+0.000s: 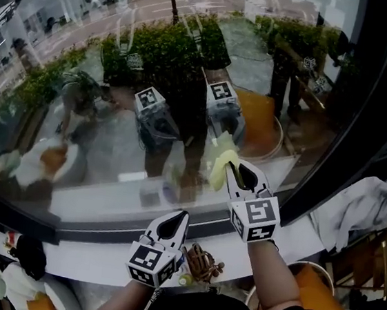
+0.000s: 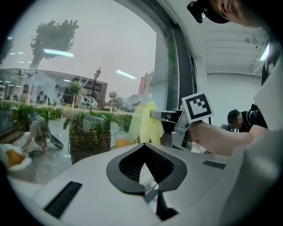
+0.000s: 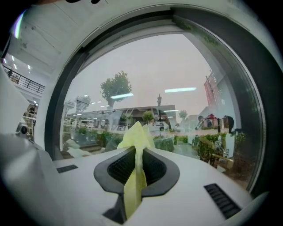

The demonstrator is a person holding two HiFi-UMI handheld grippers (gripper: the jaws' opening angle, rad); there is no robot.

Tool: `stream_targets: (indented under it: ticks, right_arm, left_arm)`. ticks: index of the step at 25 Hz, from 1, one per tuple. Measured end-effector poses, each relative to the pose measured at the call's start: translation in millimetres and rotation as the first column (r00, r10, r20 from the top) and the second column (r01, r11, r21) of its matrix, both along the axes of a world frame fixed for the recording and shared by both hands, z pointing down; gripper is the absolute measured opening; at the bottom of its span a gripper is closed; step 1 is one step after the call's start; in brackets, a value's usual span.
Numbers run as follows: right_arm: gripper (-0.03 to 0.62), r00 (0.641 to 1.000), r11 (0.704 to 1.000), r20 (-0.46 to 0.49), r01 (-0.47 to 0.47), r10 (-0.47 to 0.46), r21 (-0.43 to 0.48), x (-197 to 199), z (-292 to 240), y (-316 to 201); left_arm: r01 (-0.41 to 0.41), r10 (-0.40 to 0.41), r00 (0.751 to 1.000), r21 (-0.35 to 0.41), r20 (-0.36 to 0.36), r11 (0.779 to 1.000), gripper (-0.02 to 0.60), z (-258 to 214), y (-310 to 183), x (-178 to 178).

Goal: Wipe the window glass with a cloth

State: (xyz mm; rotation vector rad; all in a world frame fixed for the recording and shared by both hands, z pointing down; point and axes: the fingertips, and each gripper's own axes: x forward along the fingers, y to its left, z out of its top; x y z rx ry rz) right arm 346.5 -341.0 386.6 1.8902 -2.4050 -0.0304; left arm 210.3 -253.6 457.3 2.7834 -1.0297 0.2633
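The window glass (image 1: pixel 119 73) is filling the scene. Low by the sill (image 1: pixel 104 207), the left gripper (image 1: pixel 182 217) is hanging closed and empty. The right gripper (image 1: pixel 240 171) is pinching the yellow cloth (image 1: pixel 220 161), which seems to be touching the lower pane. Wiping looks under way; next comes a steady, pressed sweep across.

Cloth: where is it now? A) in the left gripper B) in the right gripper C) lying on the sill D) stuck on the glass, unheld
B: the right gripper has its jaws shut on the cloth, whose tip sticks out toward the glass; the left gripper is shut on nothing.
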Motion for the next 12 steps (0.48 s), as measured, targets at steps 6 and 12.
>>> stream_targets:
  ticks: [6,12]
  right_arm:
    - [0.052,0.999,0.999,0.009,-0.049,0.049,-0.003,52,3,3]
    - [0.052,0.996,0.995,0.007,-0.094,0.094,-0.009,88,9,7]
  left_arm:
    - [0.015,-0.015,1.000,-0.007,0.005,1.000,0.008,-1,8,25]
    - [0.025,-0.025,1.000,-0.014,0.001,1.000,0.008,-1,11,32]
